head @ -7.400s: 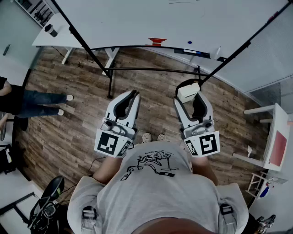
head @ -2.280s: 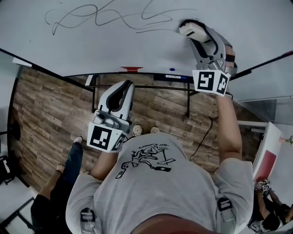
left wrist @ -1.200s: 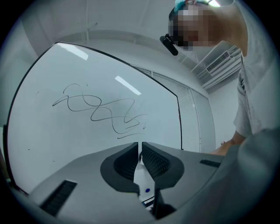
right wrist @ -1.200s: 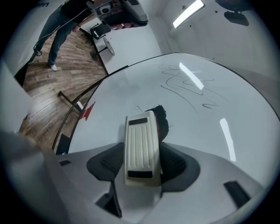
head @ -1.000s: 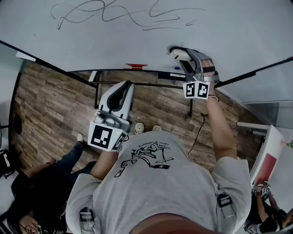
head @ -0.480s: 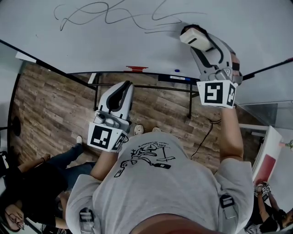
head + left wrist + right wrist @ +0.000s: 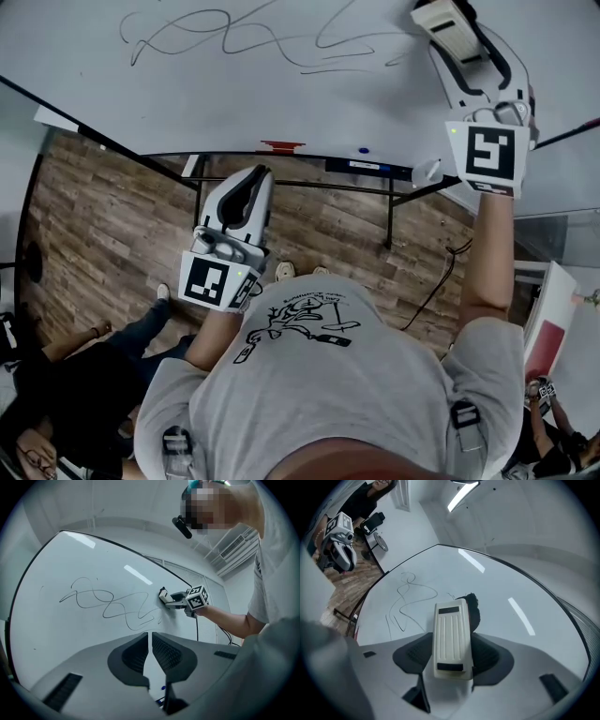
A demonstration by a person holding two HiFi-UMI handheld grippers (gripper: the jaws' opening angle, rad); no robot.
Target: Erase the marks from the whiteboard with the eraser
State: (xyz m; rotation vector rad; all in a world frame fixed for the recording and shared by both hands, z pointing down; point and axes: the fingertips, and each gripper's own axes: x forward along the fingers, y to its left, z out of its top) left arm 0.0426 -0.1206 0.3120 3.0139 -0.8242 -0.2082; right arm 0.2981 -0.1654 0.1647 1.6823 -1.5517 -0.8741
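Note:
The whiteboard fills the top of the head view. A thin dark scribble runs across it. My right gripper is raised at the scribble's right end, shut on the white eraser, whose dark felt face lies against the board. In the right gripper view the eraser sits between the jaws, with the scribble to its left. My left gripper hangs low in front of my chest, shut and empty. In the left gripper view the scribble and the eraser show beyond the left gripper.
A tray along the board's lower edge carries a red object and markers. The board's black stand rests on a wooden floor. A person in dark clothes crouches at lower left. A white table is at right.
My right gripper has carried the eraser up from near the tray to the scribble's right end, then higher and to the right. The left gripper has stayed put.

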